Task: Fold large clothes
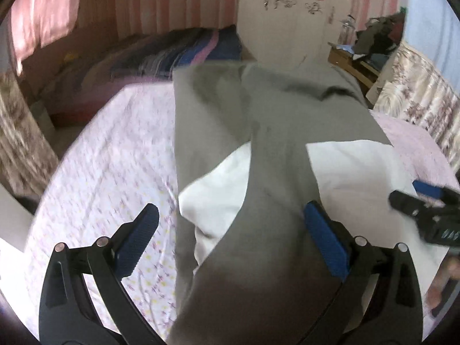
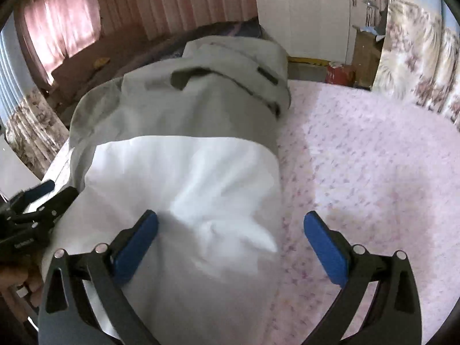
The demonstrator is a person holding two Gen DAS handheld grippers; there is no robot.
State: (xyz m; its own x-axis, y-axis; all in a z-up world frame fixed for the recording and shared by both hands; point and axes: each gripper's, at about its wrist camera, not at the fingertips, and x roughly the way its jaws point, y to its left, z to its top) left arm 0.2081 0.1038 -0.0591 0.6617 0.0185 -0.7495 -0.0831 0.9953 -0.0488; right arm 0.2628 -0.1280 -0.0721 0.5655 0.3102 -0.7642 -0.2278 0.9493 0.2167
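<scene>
Grey garment [image 1: 276, 132] w/ white lining [image 2: 184, 178] lies lengthwise on the bed, over the pink floral sheet [image 2: 373, 158]. Looks like a coat or jacket, collar end far from cams, sleeve folded across the lining in left wrist view. Can't tell the exact garment type.

Left gripper [image 1: 233, 230]: jaws spread, hovering over the sleeve and lining, nothing pinched. Right gripper [image 2: 230, 235]: jaws spread too, above the near right edge of the lining, empty.

Step, my read: mid-fold, sides partly brought in, grippers lining up for next grab. Next move prob needs both jaws to close on near hem corners, one each side, then carry it toward the collar. Need to catch both layers, lining is slippery-looking.

Around: striped bedding [image 1: 184, 49] piled at far end, just beyond the collar, could crowd the fold. White wardrobe [image 2: 310, 14] behind, clutter on a wooden stand [image 1: 353, 60] far right. Frames blurry.
</scene>
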